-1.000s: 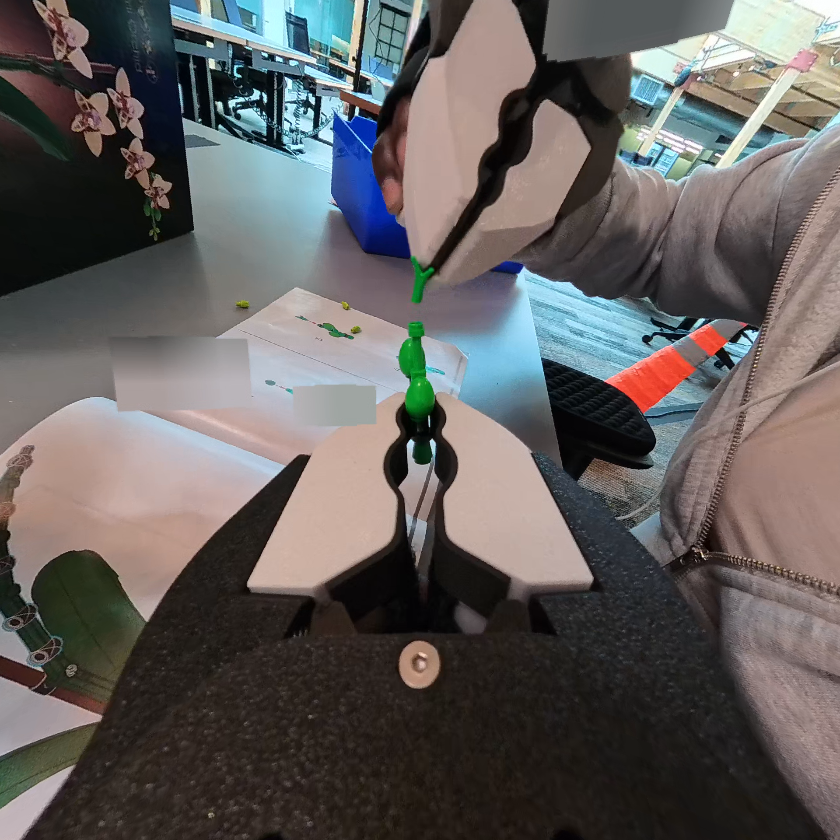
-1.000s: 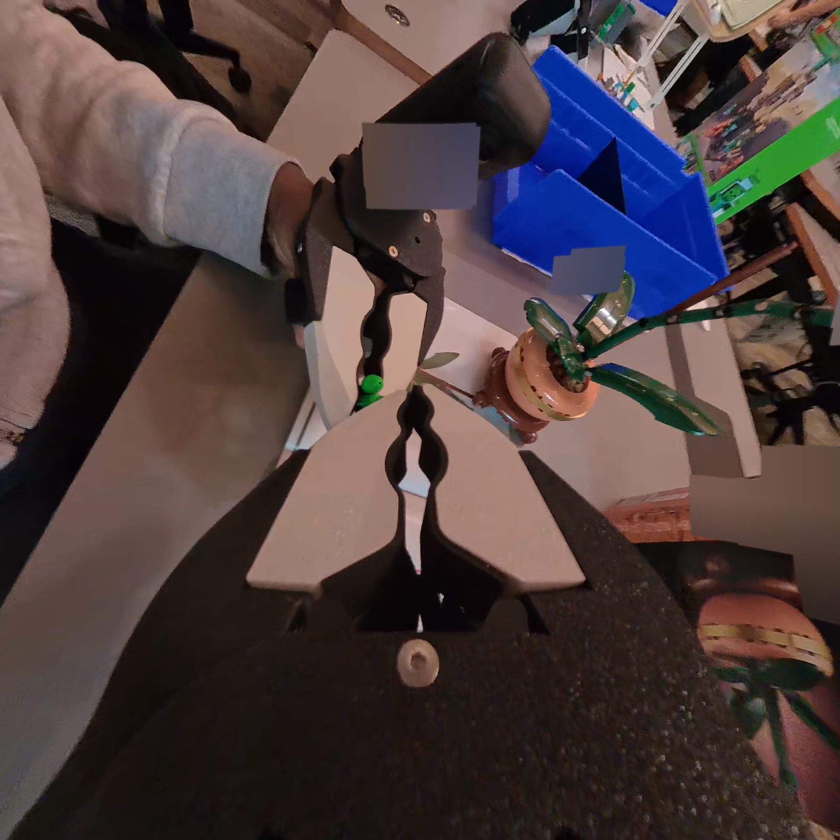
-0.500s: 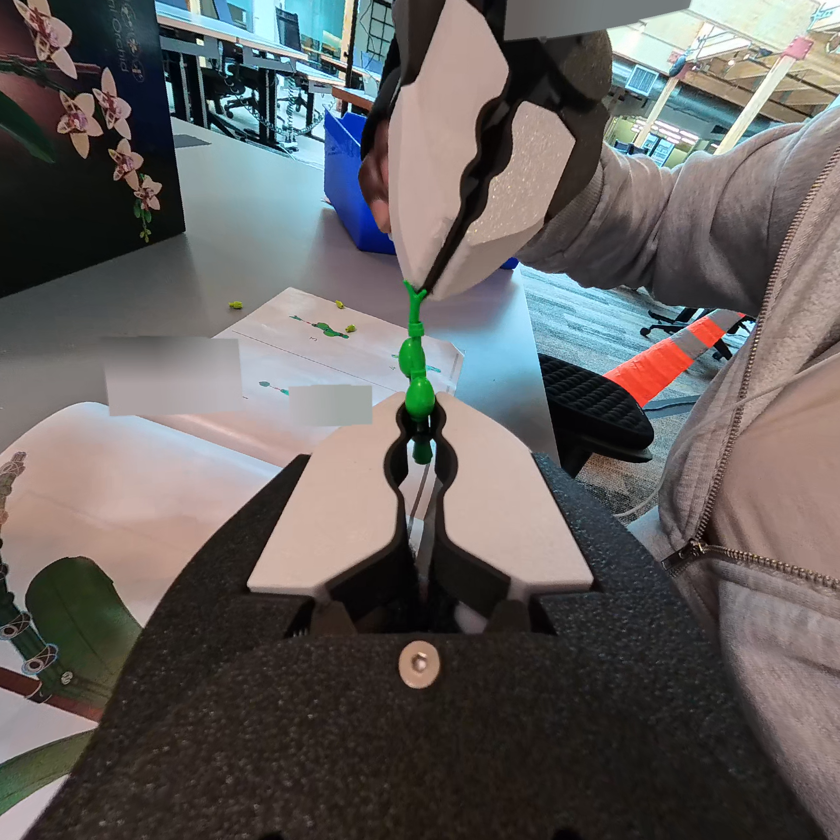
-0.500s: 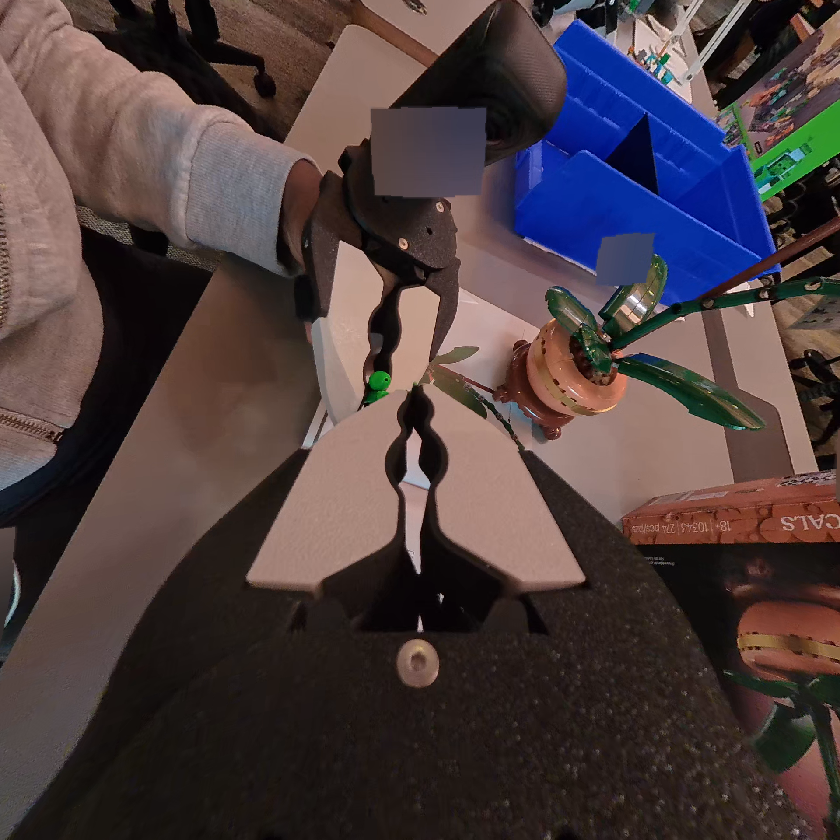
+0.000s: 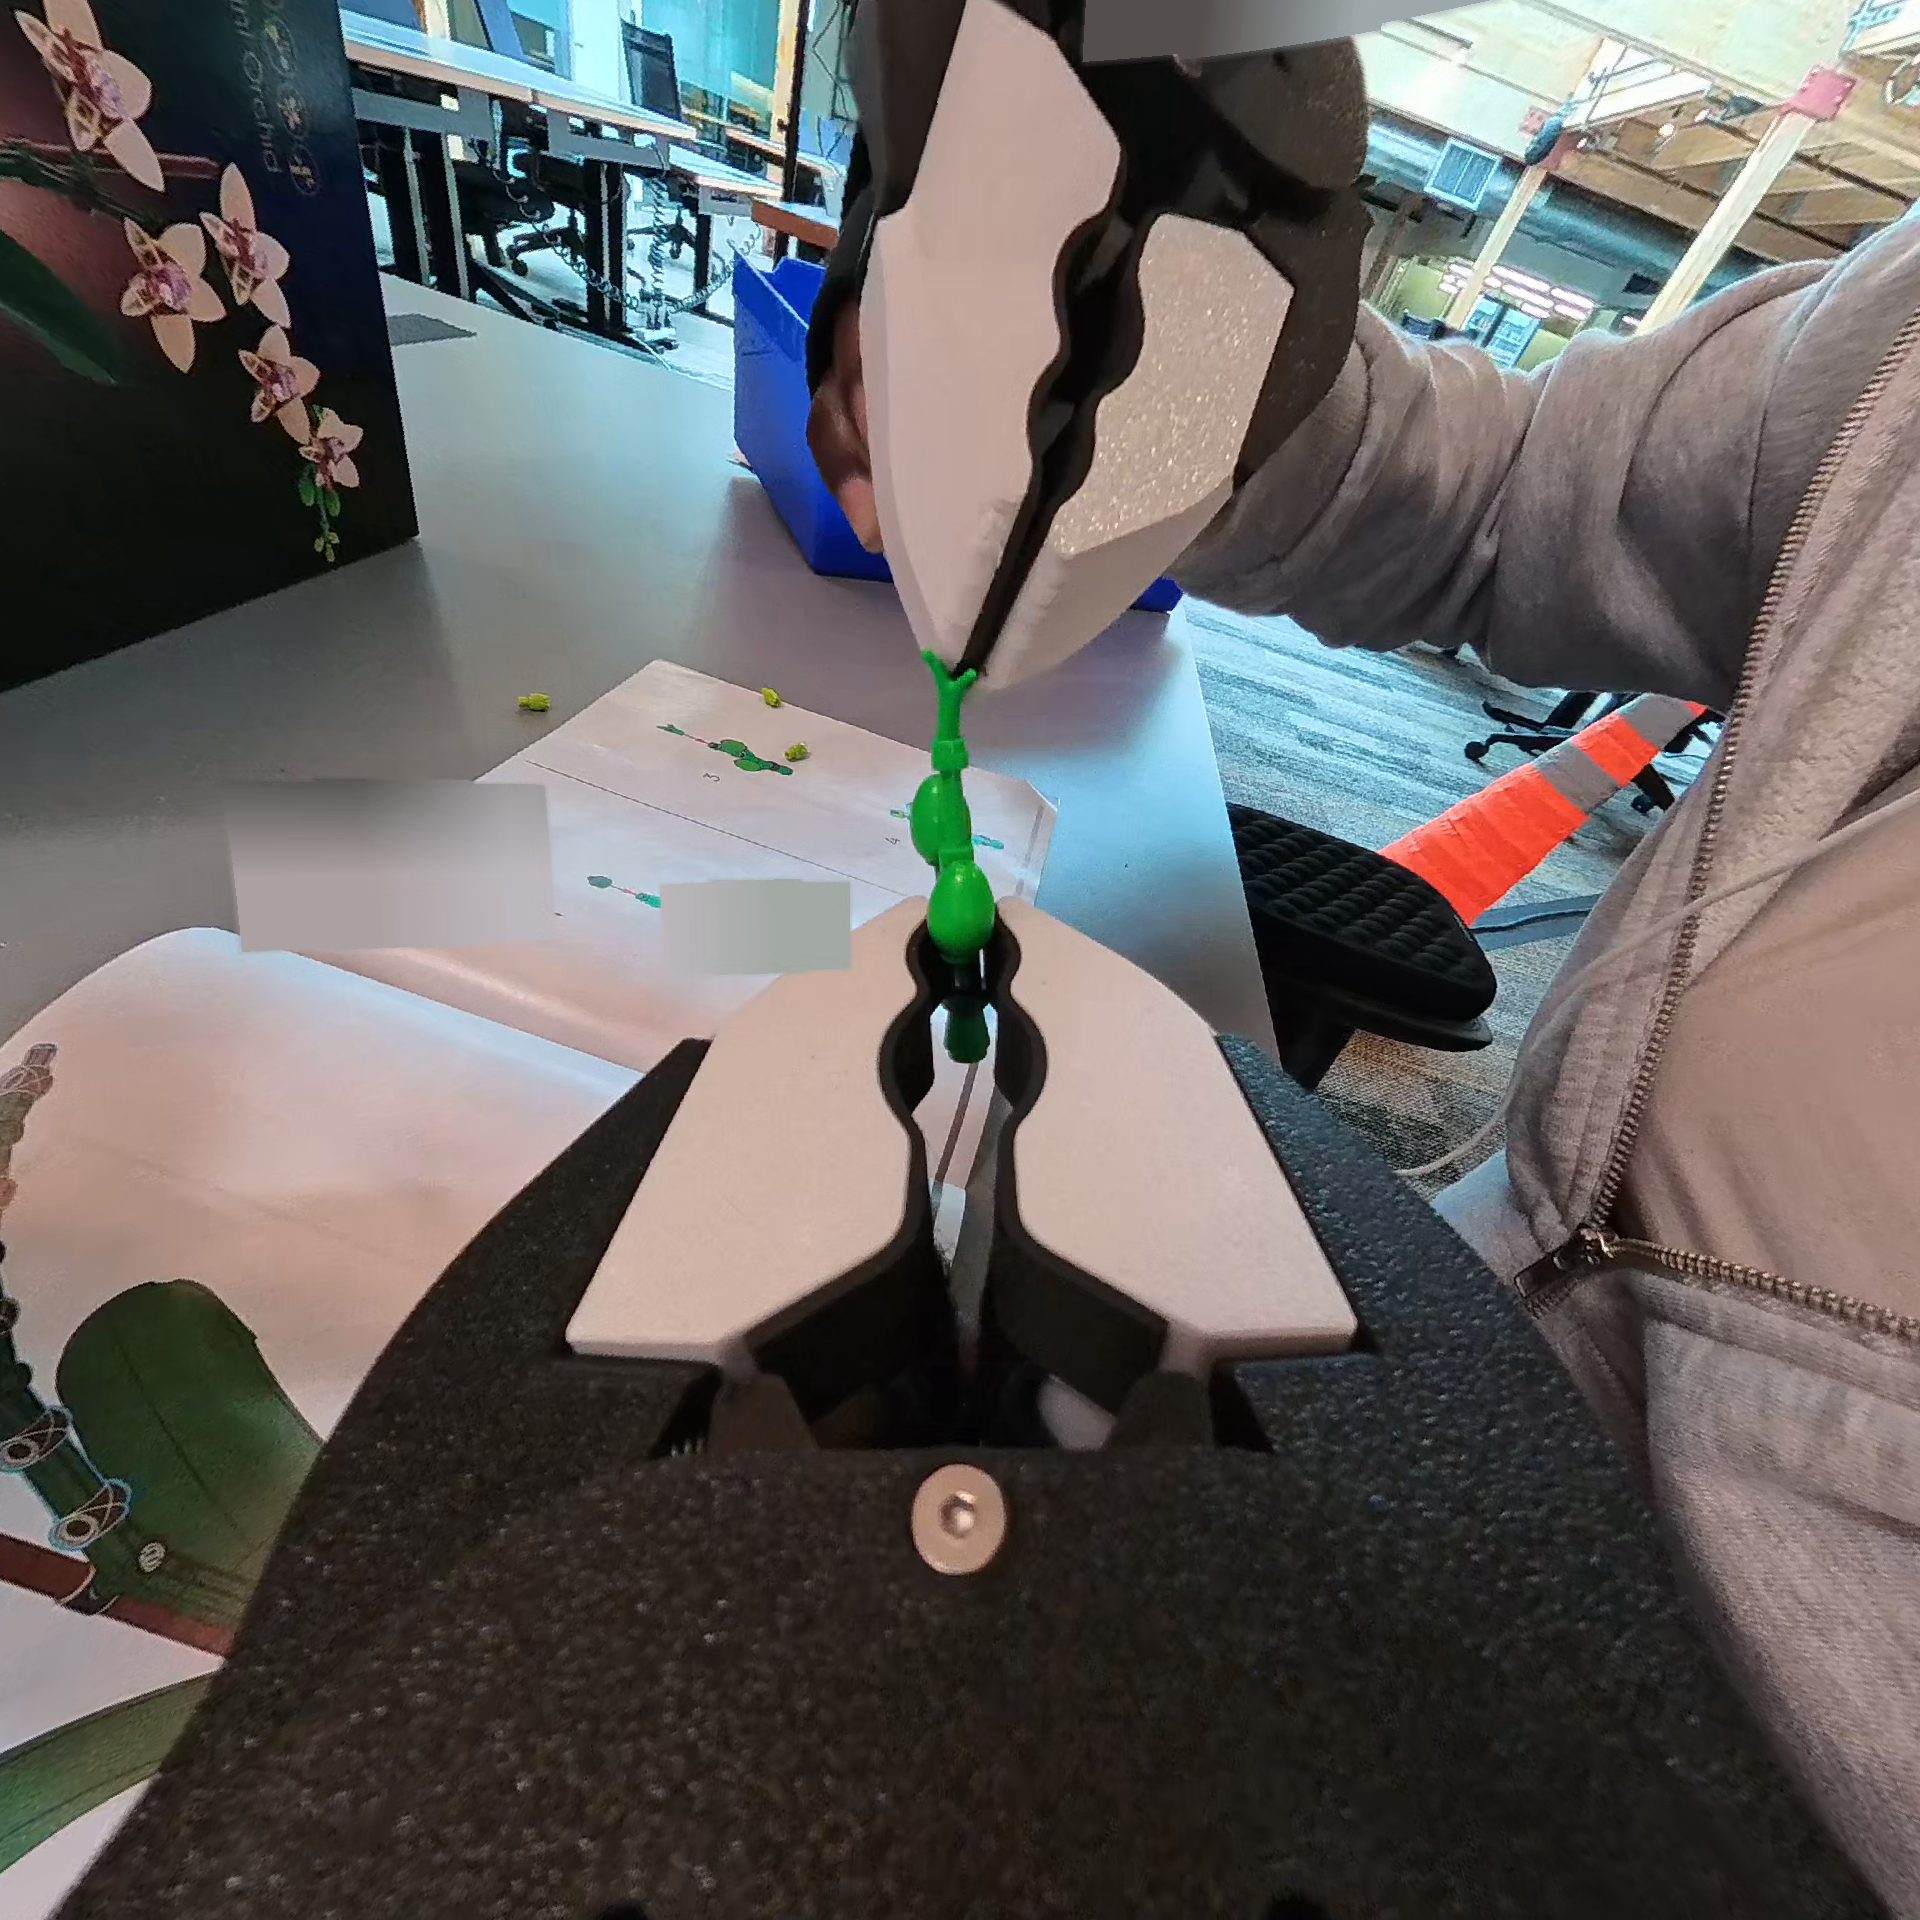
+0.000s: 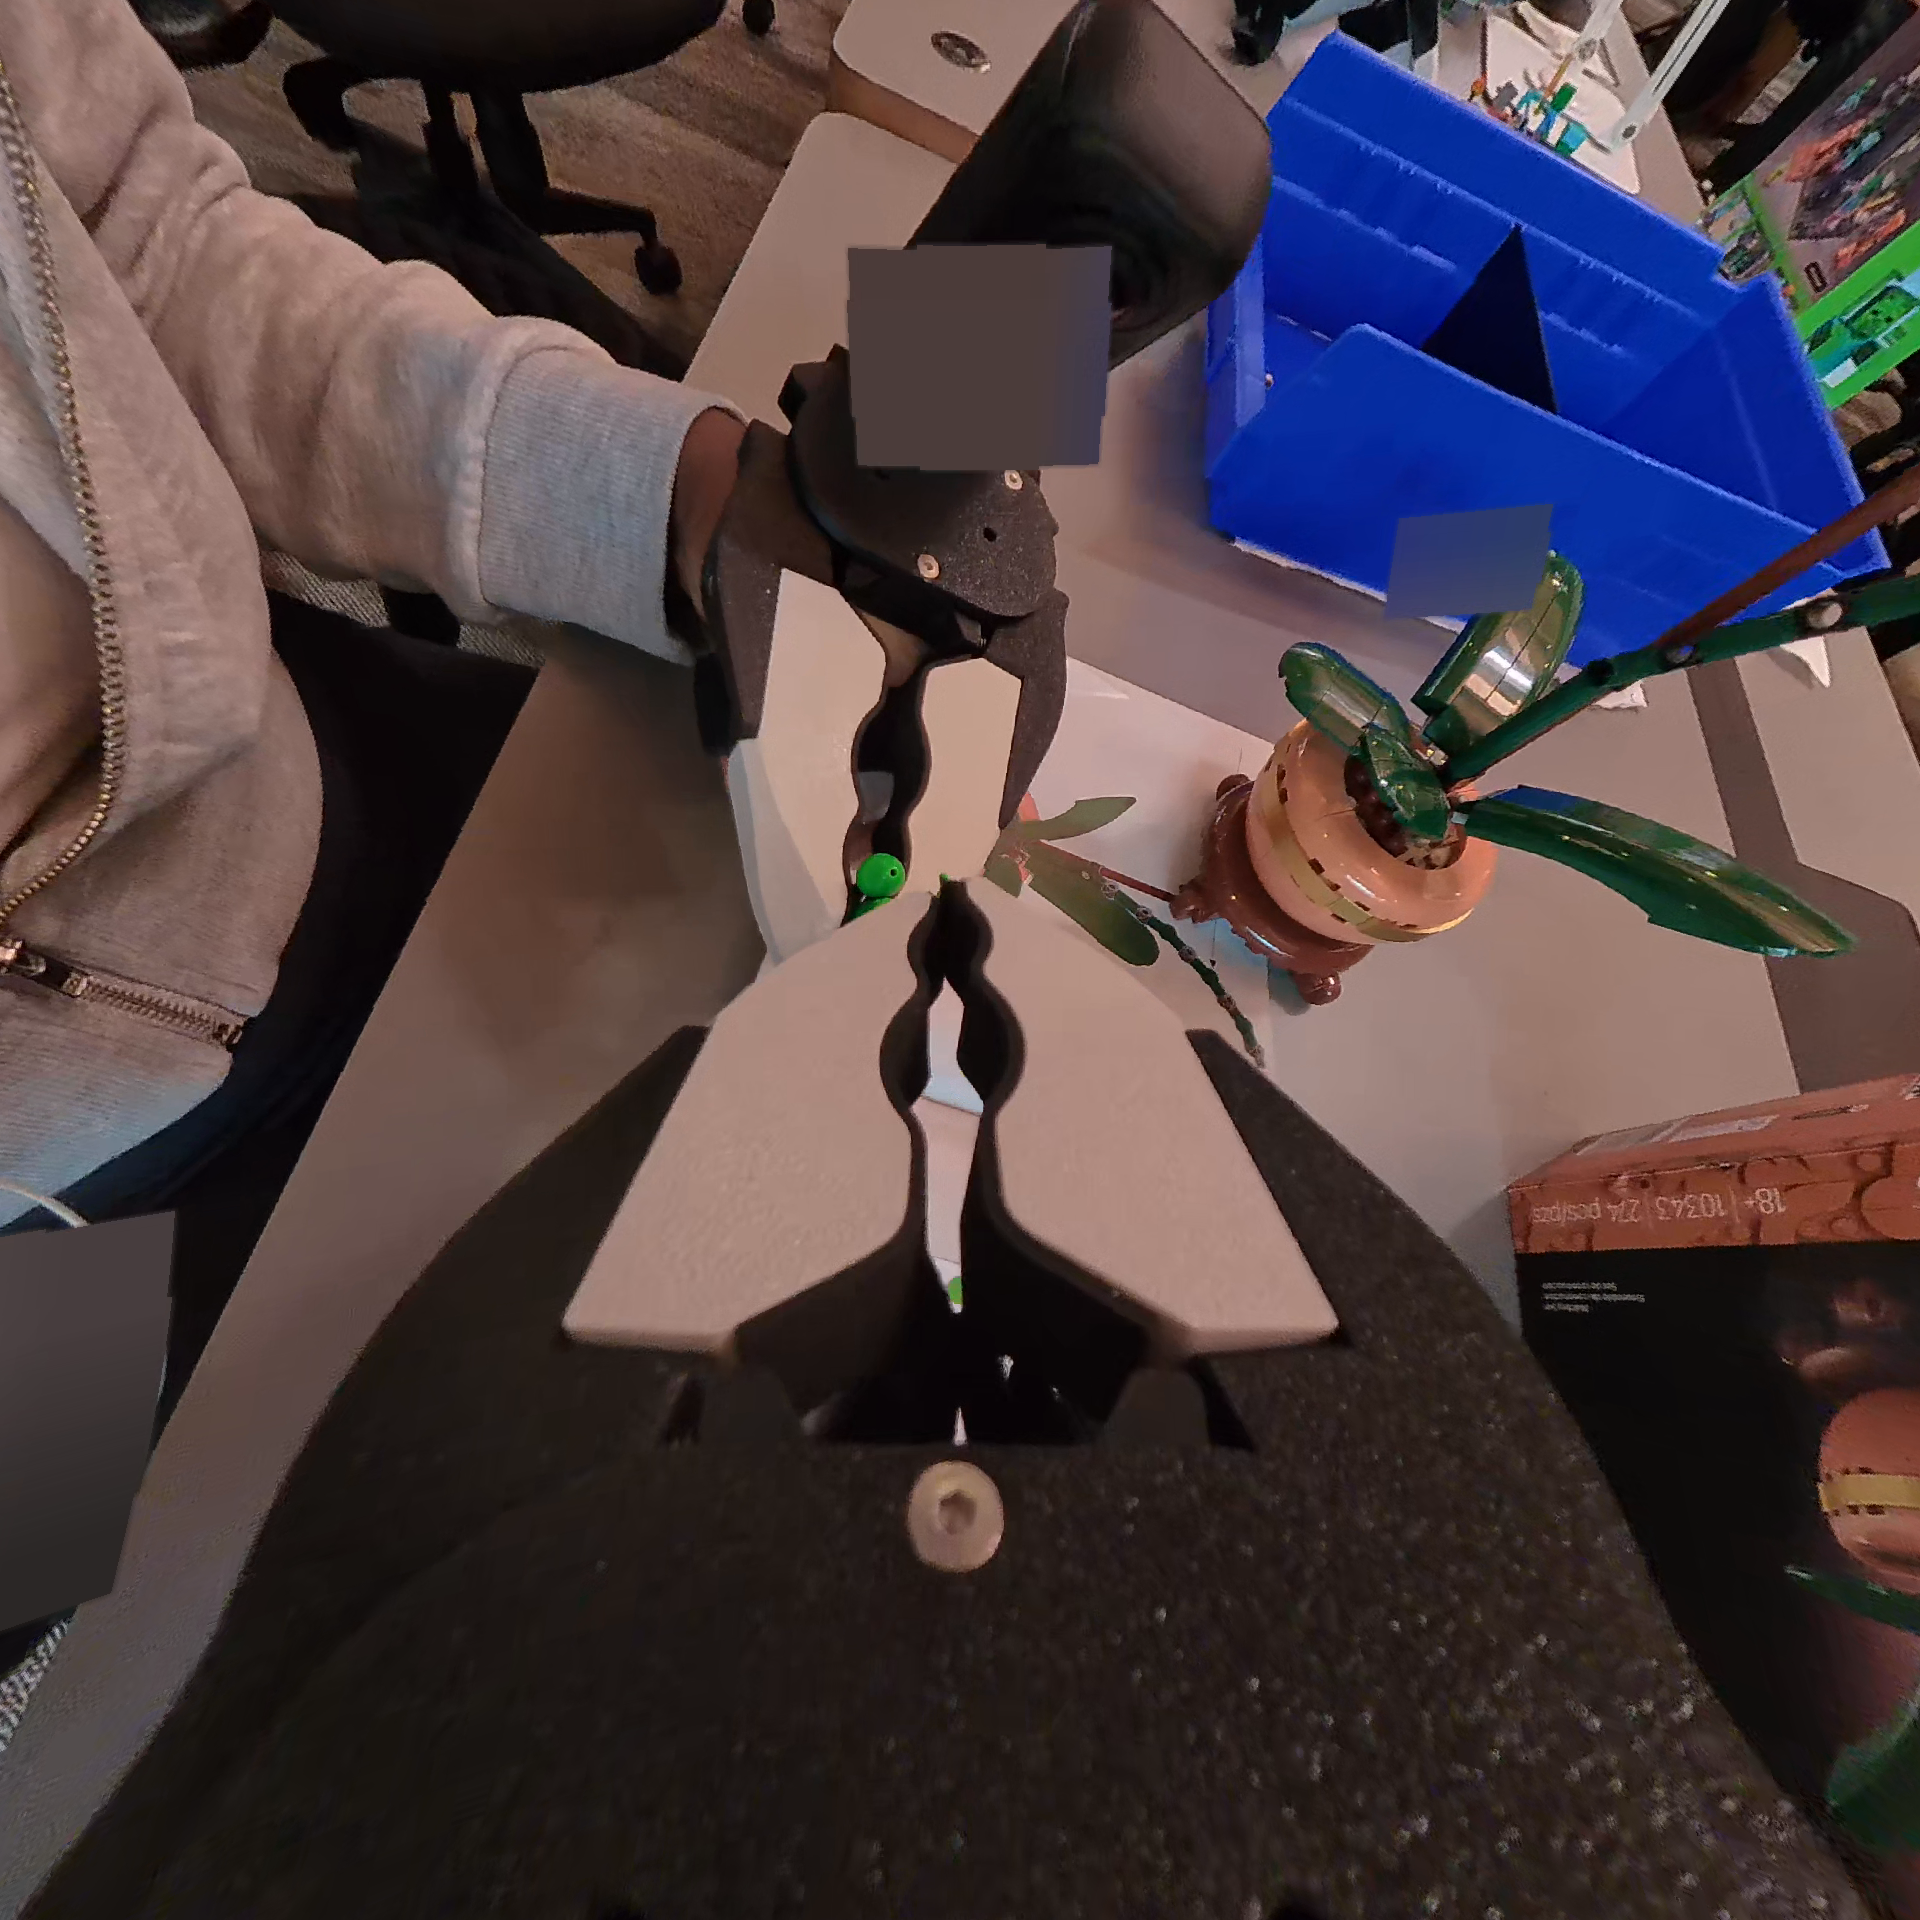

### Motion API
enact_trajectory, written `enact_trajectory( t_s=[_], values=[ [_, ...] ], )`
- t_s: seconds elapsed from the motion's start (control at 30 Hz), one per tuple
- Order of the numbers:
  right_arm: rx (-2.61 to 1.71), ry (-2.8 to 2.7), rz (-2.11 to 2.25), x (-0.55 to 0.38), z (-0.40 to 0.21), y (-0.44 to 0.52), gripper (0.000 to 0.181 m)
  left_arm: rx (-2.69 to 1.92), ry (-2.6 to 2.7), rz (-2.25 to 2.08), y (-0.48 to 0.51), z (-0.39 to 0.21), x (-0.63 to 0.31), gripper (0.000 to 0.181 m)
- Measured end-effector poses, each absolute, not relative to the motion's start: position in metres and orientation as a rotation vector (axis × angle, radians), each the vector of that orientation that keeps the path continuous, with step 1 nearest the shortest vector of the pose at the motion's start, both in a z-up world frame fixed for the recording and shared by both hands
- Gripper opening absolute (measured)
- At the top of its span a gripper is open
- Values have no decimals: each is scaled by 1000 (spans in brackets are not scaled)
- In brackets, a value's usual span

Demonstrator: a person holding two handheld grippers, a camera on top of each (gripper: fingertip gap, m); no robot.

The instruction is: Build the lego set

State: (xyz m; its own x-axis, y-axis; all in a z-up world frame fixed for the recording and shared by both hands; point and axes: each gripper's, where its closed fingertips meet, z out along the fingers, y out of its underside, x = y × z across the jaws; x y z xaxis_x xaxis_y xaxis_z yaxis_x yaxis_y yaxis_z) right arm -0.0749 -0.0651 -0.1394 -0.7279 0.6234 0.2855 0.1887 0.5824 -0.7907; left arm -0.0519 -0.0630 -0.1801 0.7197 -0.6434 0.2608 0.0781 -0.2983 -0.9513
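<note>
The left gripper [image 5: 961, 920] is pinching the green bud stem [image 5: 948, 831], which is standing upright above the open booklet [image 5: 727, 790]. At twelve o'clock, the right gripper [image 5: 971, 665] is clamping its forked tip [image 5: 948, 681].

A: So what's different from a second ago?

B: The gap is gone. The right gripper [image 5: 961, 665] with the little forked green stem [image 5: 948, 704] sat above the green bud piece [image 5: 954, 862], clear of it. Now the stem is seated on the bud's top stud, one straight line.

A: And the left gripper [image 5: 961, 914]?

B: Barely shifts. The right wrist view swings though, so the brown box [image 6: 1725, 1174] shows more.
</note>
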Motion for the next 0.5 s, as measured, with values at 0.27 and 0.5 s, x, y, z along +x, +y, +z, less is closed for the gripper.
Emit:
enact_trajectory(
  t_s=[0.27,0.5],
  values=[
    [-717,-2196,1158,-75,-139,-66,0,-1732,451,-757,-64,-179,-52,5],
    [-762,-2179,1206,-74,-141,-66,0,-1740,461,-745,-64,-180,-51,5]
  ],
)
